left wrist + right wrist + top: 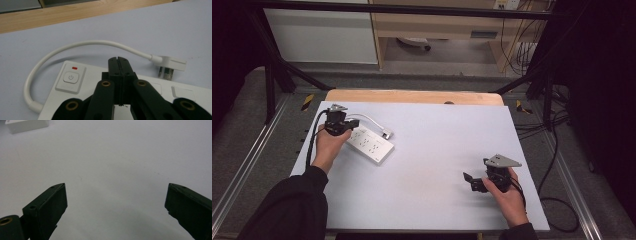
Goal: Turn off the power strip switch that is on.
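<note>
Hovering my left claw, jaws clenched, empty, over power strip at counter 10 o'clock, near power button. My right claw released wide, 4 o'clock. Risk: off-centre press could slide strip.

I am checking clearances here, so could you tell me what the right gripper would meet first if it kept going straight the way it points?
Probably nothing soon: the open right gripper faces bare white table cover; the power strip sits off-line.

White power strip lies flat, cord looped.
</note>
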The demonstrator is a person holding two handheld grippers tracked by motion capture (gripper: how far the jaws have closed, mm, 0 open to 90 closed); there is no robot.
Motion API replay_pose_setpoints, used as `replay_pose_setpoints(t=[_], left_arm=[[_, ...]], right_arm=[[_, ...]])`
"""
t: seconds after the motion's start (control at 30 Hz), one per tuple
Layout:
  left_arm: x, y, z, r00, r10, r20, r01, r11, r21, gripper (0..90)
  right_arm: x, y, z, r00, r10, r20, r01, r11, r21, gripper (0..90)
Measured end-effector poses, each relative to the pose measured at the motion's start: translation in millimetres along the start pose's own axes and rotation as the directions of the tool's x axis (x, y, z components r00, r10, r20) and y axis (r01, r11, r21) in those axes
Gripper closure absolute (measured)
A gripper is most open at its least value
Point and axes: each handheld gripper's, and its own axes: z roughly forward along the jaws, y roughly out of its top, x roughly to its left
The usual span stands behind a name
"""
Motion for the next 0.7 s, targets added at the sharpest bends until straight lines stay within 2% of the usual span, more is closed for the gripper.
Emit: replay_pose_setpoints(t=[0.27, 0.7], left_arm=[[-4.7, -1.1, 5.9, 0.9998, 0.02, 0.008, -0.02, 0.9996, 0.021, 90.0], [-8.0, -2.9, 13.3, 0.9996, 0.024, 0.014, -0.024, 0.999, 0.038, 90.0]], right_arm=[[0.1, 0.0, 0.1, 1.0, 0.0, -0.001, 0.0, 1.0, 0.0, 4.7], [0.1, 0.1, 0.0, 1.0, -0.001, -0.002, 0.001, 1.0, -0.001, 4.7]])
